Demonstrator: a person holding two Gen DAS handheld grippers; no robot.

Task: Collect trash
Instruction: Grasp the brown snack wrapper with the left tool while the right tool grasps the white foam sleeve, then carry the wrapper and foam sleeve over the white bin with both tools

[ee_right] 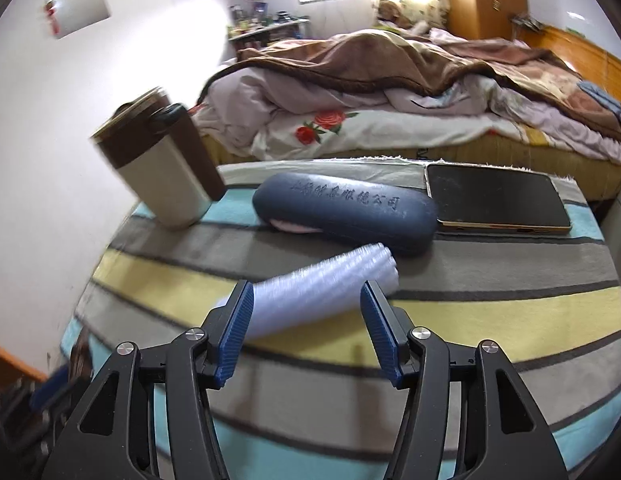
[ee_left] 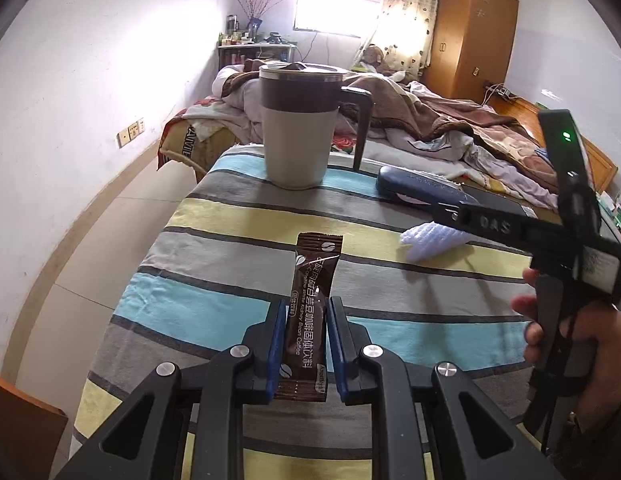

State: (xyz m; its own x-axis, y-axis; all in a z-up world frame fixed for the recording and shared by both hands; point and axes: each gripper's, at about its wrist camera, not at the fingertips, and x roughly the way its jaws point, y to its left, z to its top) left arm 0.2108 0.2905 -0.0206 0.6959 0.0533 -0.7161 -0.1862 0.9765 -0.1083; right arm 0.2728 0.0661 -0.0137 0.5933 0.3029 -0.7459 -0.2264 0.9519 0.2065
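Observation:
My left gripper [ee_left: 306,304] is shut on a brown coffee sachet [ee_left: 312,276], which stands up between the blue pads above the striped tablecloth [ee_left: 230,216]. A white ribbed foam roll [ee_right: 314,292] lies on the cloth in the right wrist view. My right gripper [ee_right: 306,286] is open just over the roll, with one finger at its near end and the other beside its middle; the pads do not press on it. In the left wrist view the foam roll [ee_left: 426,242] lies under the right gripper's black body [ee_left: 510,228], held by a hand [ee_left: 530,320].
A grey and brown lidded mug [ee_left: 298,132] stands at the table's far edge. A dark blue glasses case [ee_right: 346,212] and a phone [ee_right: 494,200] lie just beyond the foam. An unmade bed [ee_right: 390,92] runs behind the table, with a wall on the left.

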